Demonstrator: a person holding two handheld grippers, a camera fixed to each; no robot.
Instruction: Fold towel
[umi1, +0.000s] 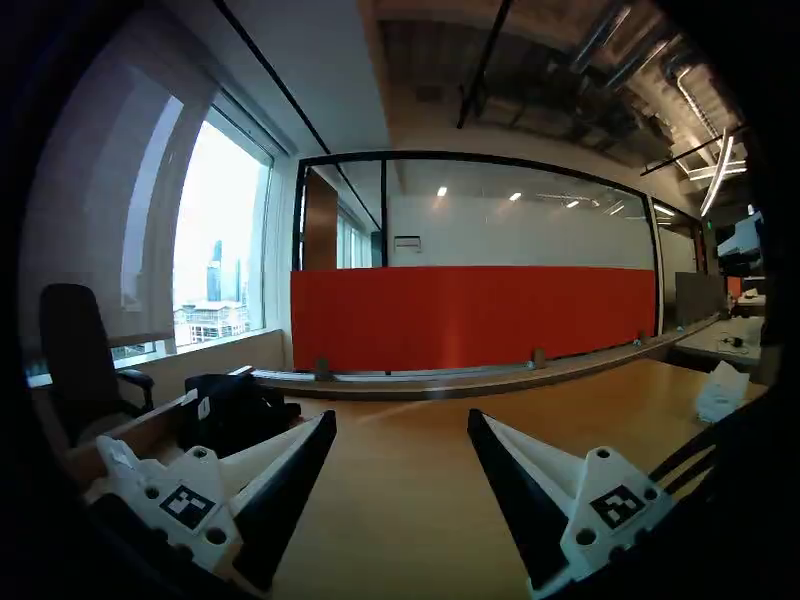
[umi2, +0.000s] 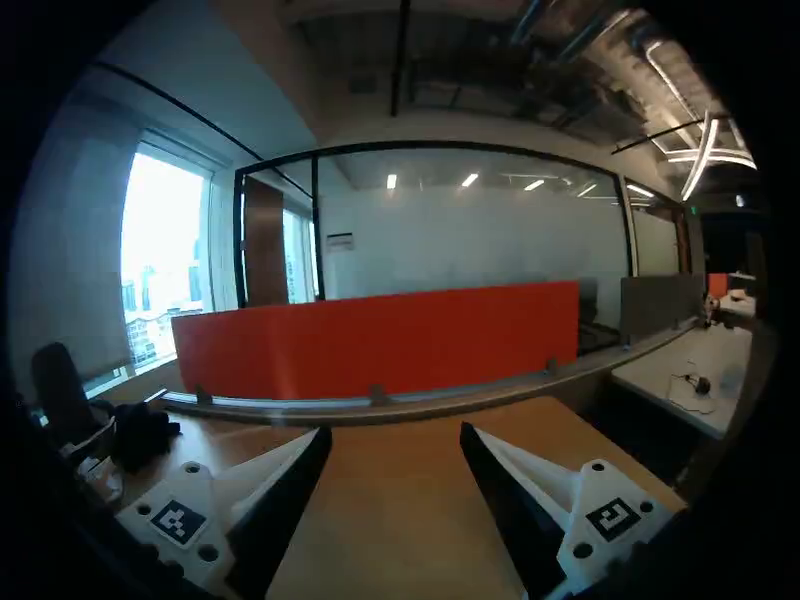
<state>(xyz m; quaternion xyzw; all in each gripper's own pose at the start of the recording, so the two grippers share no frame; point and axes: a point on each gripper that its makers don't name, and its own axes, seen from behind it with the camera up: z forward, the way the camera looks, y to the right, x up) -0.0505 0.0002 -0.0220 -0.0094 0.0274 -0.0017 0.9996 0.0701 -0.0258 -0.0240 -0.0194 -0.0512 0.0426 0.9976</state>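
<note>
Fingers of the left gripper (umi1: 401, 414) and right gripper (umi2: 395, 429) stand wide apart, empty, above the wooden desk (umi1: 400, 510). A crumpled white towel (umi1: 720, 392) lies on it, far right of the left fingers.

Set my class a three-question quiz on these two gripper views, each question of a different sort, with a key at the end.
1. True or false: the left gripper and the right gripper both have their jaws open, with nothing between them.
2. The divider panel behind the wooden desk is: A) blue B) orange-red C) green.
3. Fill the gap: in the left gripper view, the black chair stands beside the ____.
Key: 1 true; 2 B; 3 window.
</note>
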